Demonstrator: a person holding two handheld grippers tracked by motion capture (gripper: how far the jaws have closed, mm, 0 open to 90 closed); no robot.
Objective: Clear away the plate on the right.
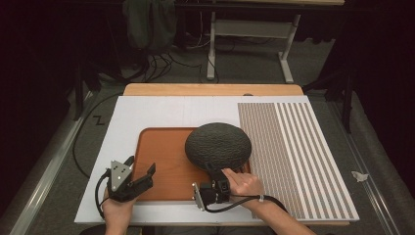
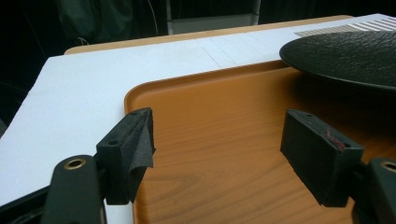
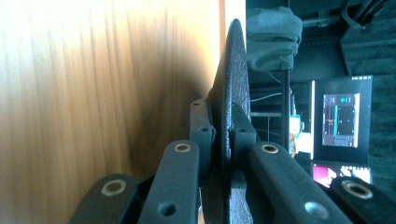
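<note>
Plate (image 1: 218,144), dark and rough-textured, sits over the right part of the tray (image 1: 161,166), its right side reaching past the tray's edge above the white board (image 1: 156,110) that covers the table (image 1: 210,89). The right tool (image 1: 214,171) is clamped on the plate's near rim; in the right gripper view the jaws pinch the thin edge (image 3: 232,93) from both faces, which suggests the plate is being carried or set by its rim, though whether it rests on the tray or hangs just above cannot be told. The right hand (image 1: 244,183) comes in from the near edge, and that camera is rolled on its side, so the tray's wood stands upright at its left. The left tool (image 1: 138,172) hovers at the tray's near left corner, jaws well apart and empty, angled toward the plate, probably waiting to help.
</note>
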